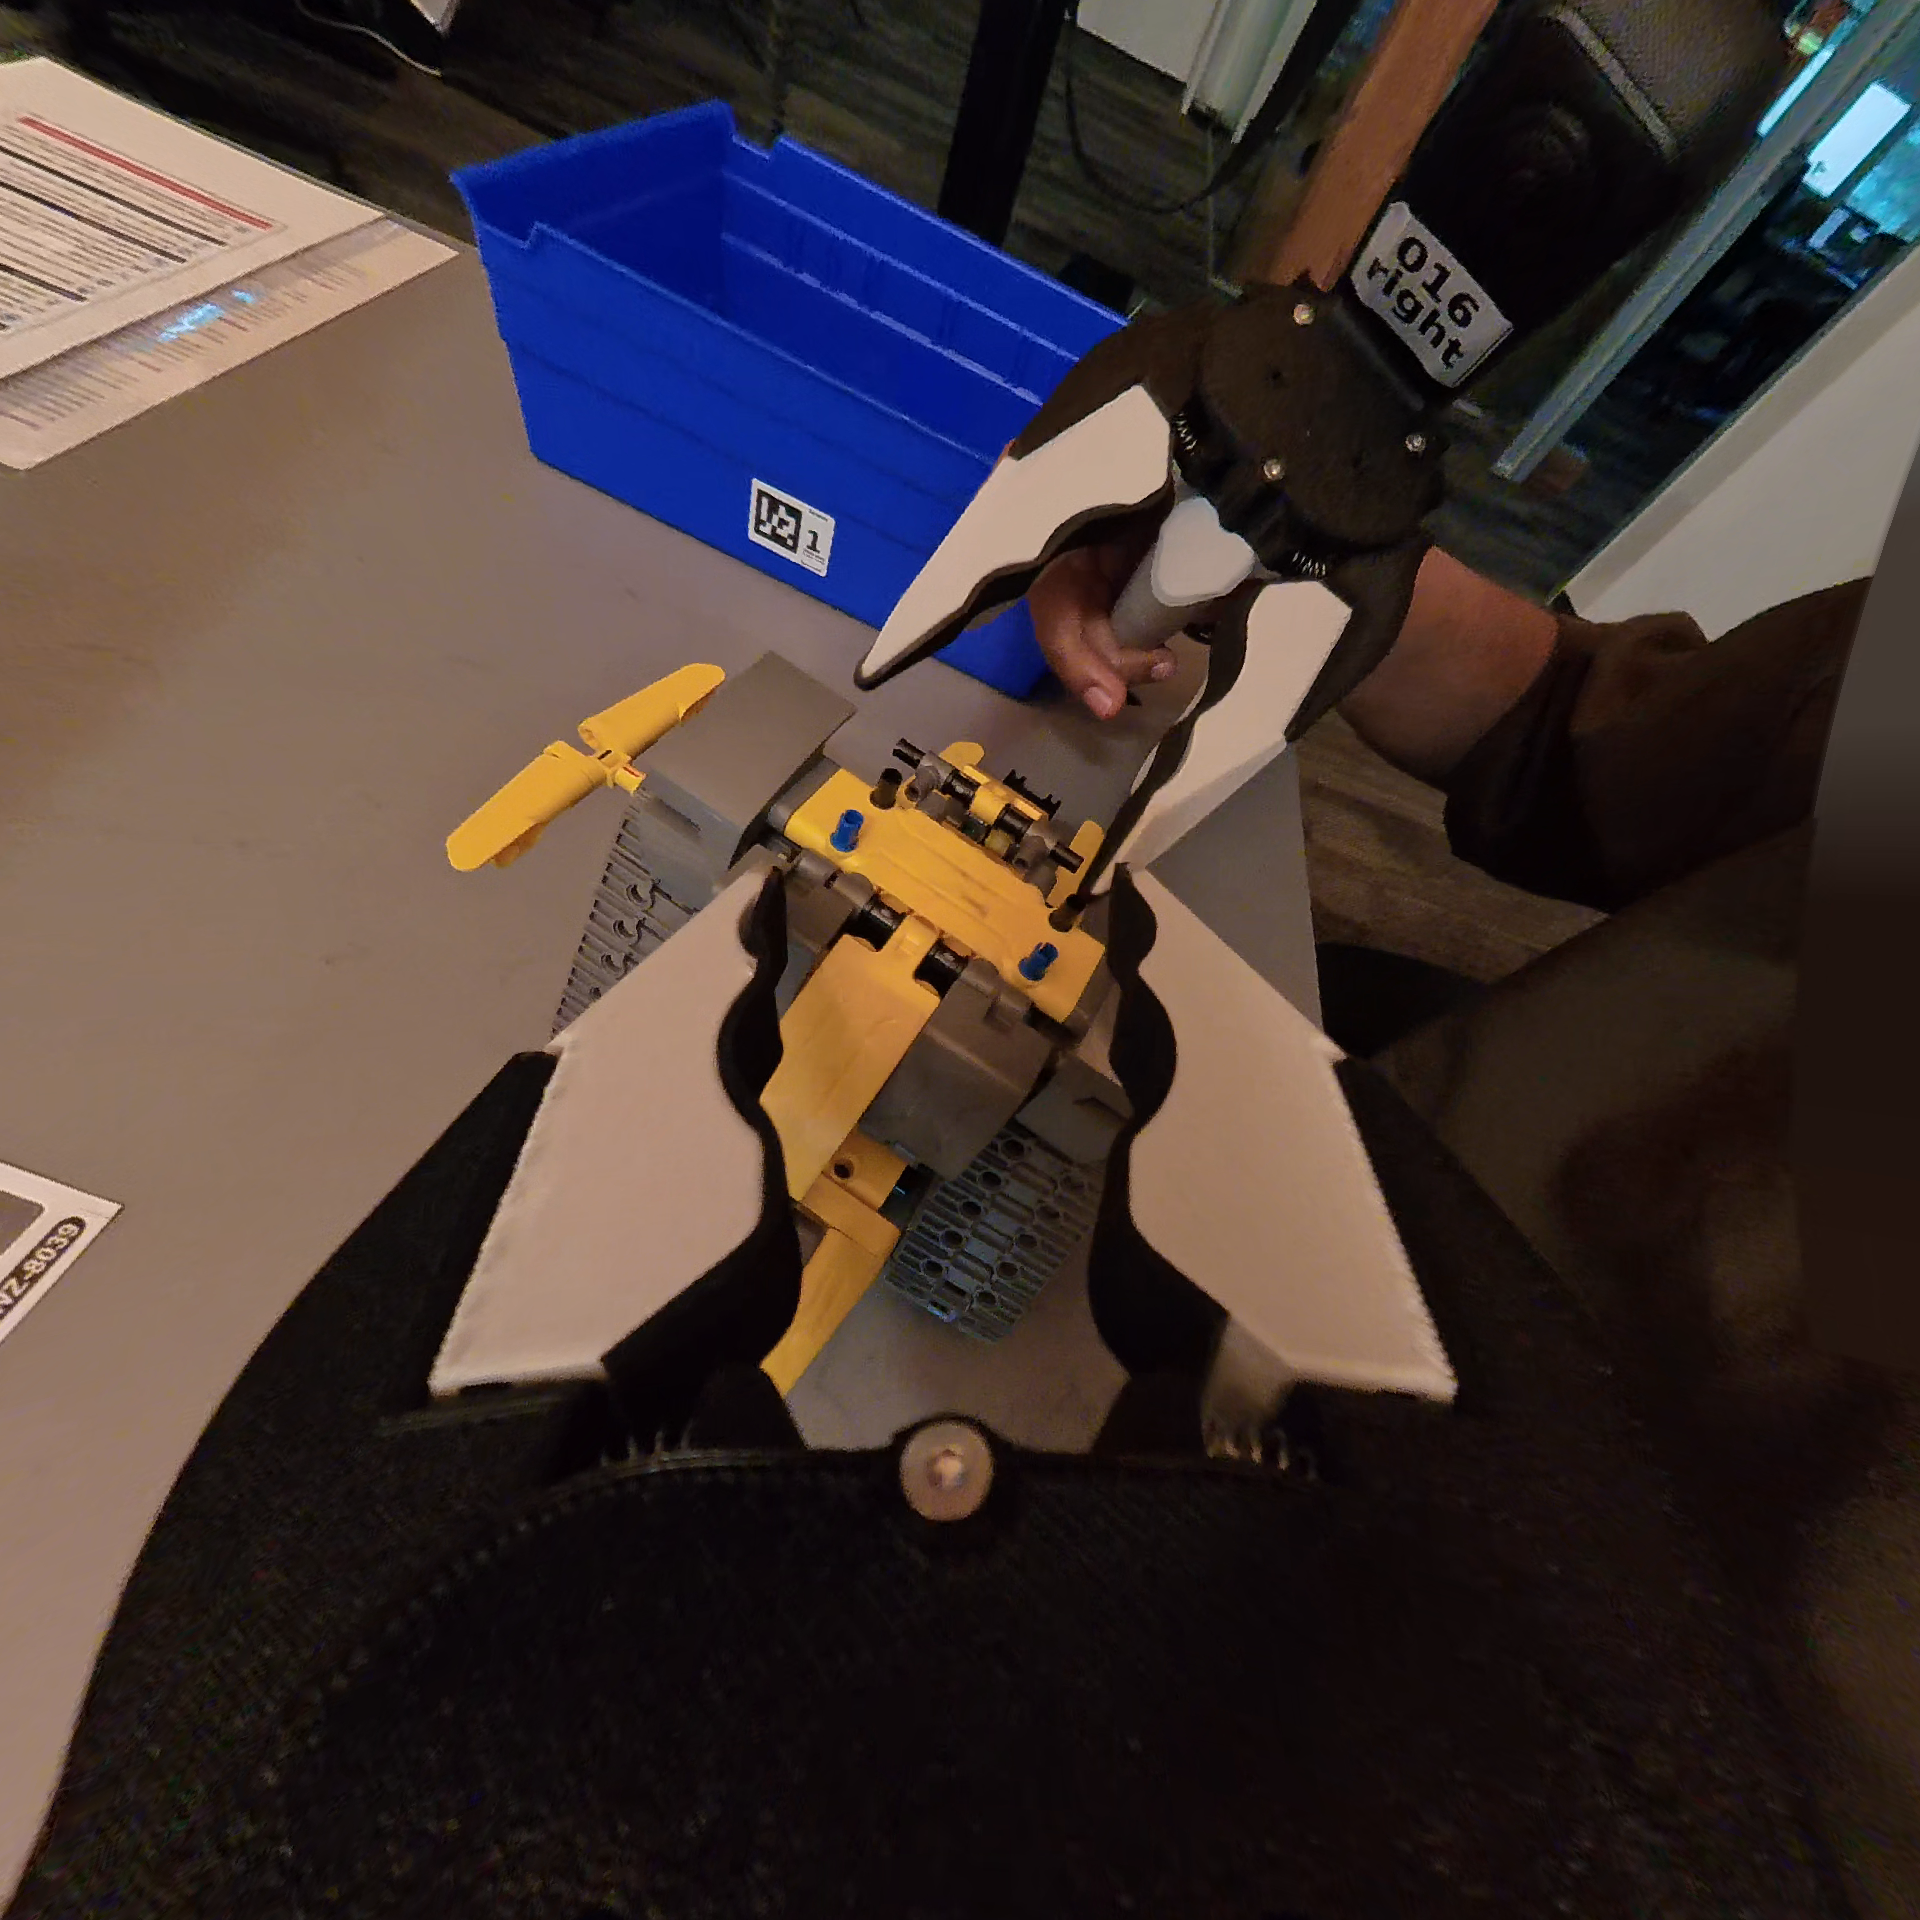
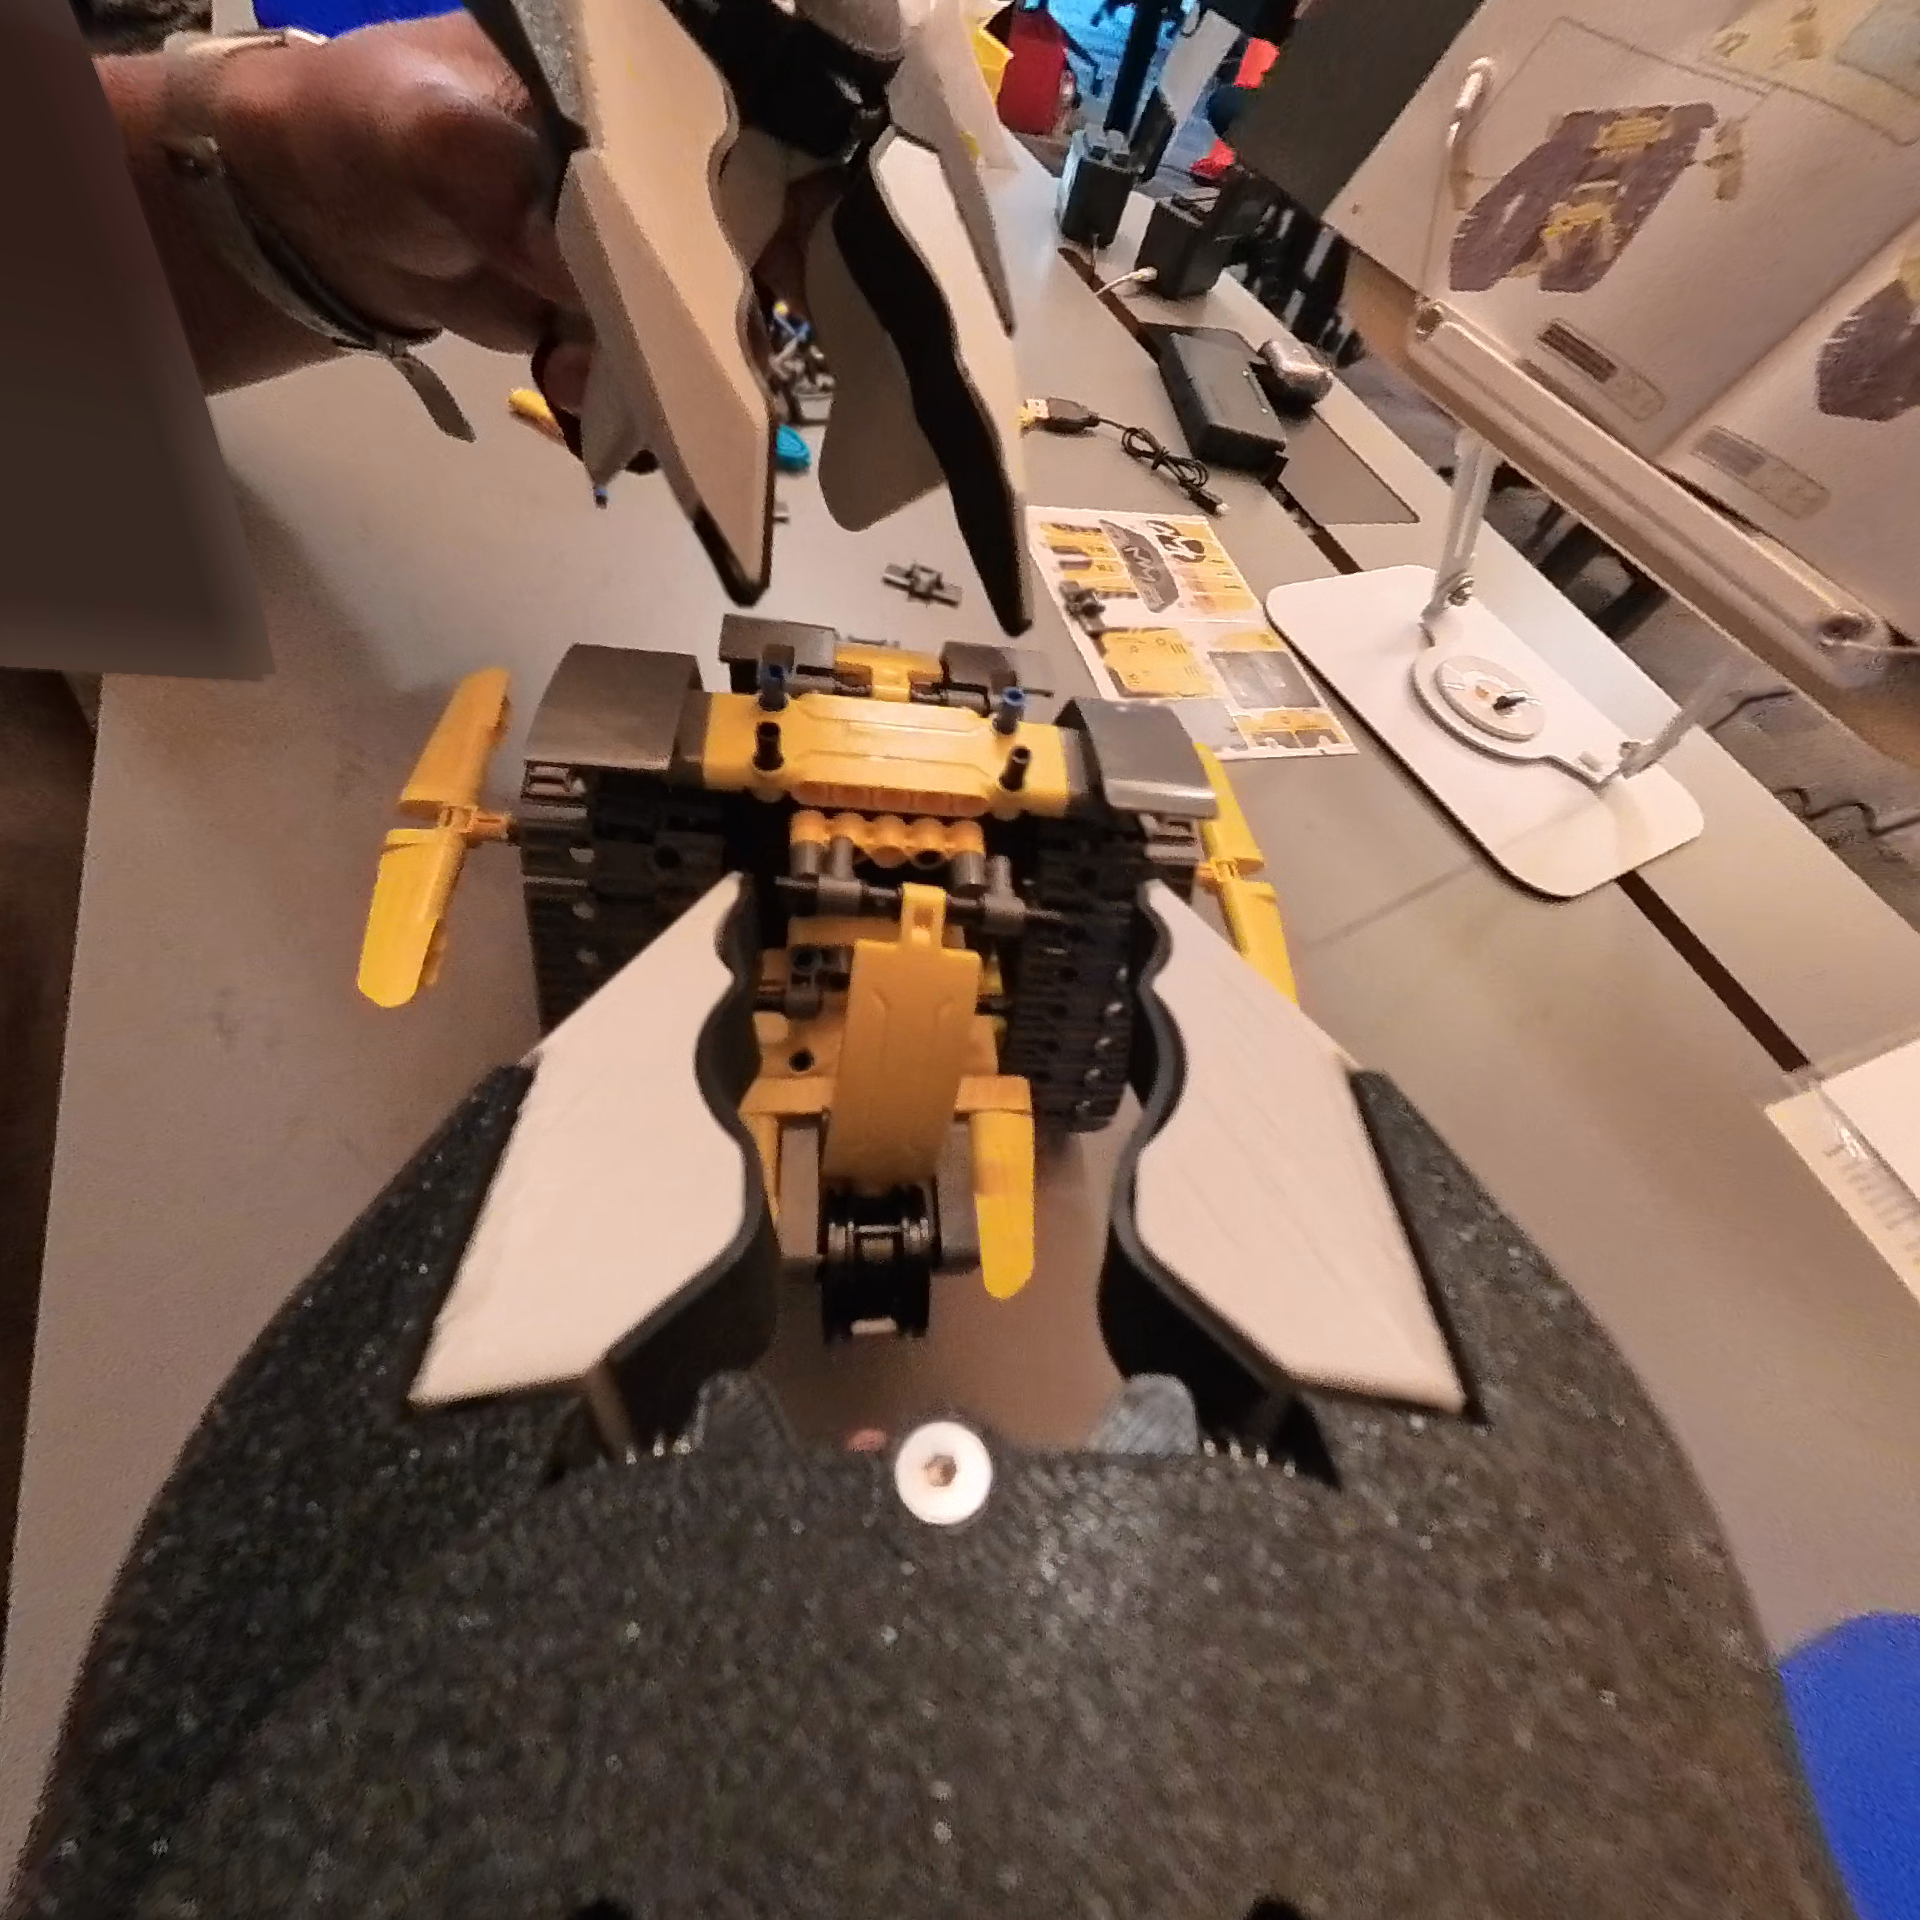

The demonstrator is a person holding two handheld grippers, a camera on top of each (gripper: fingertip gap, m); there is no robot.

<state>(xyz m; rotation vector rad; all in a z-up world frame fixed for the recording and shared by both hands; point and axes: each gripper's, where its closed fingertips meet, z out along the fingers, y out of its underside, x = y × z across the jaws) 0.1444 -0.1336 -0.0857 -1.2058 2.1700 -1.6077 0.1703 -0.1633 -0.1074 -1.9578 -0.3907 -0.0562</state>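
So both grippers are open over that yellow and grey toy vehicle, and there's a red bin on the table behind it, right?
Almost. The bin is blue, not red; the left wrist view shows it on the table behind the toy vehicle. The rest holds: the left gripper and right gripper are both open over the yellow and grey model.

Open hand-held gripper (image 1: 940, 894) over toy vehicle (image 1: 914, 935), blue bin (image 1: 665, 343)

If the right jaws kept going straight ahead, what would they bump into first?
Most likely the yellow and grey brick vehicle. The right gripper is open and points at its middle, jaws either side of its yellow arm. How near is hard to judge.
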